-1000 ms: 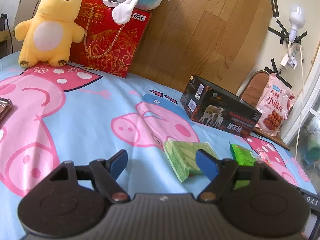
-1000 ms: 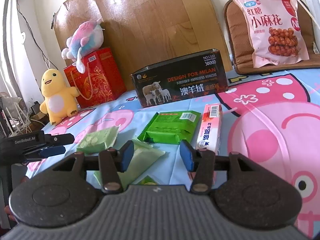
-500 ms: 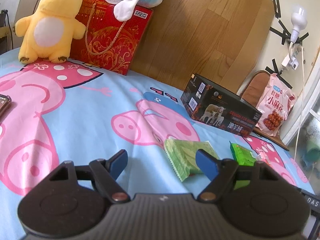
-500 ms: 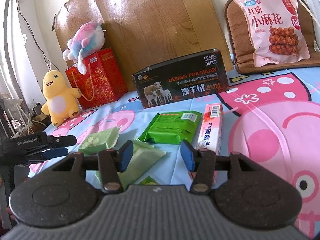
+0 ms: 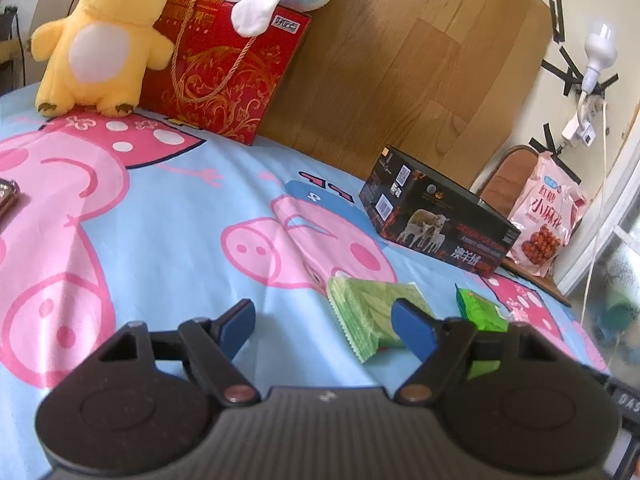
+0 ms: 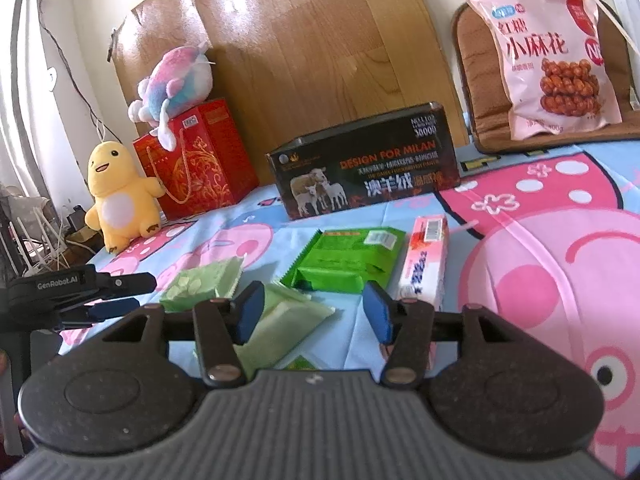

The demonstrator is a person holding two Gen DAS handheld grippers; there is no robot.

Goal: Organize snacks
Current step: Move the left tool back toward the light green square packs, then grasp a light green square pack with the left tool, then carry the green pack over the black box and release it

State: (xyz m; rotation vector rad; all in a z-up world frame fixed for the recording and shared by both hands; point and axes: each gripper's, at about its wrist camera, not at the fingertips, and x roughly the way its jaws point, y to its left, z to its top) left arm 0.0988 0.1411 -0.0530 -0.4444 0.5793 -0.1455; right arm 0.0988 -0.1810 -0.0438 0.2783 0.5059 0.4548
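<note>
Judging by the spread, sorting has hardly begun: on the cartoon-pig bed sheet (image 6: 540, 280) the black open box (image 6: 364, 168) appears empty, while the bright green packet (image 6: 348, 260), pink packet (image 6: 426, 260) and pale green packets (image 6: 204, 280) lie loose before it. Bare sheet leaves room either side. Right gripper (image 6: 314, 312) and left gripper (image 5: 324, 324) hold nothing, fingers apart.

The right gripper (image 6: 314, 314) hovers with jaws apart over pale green packets (image 6: 288, 326), beside a pink box (image 6: 426, 258).
</note>
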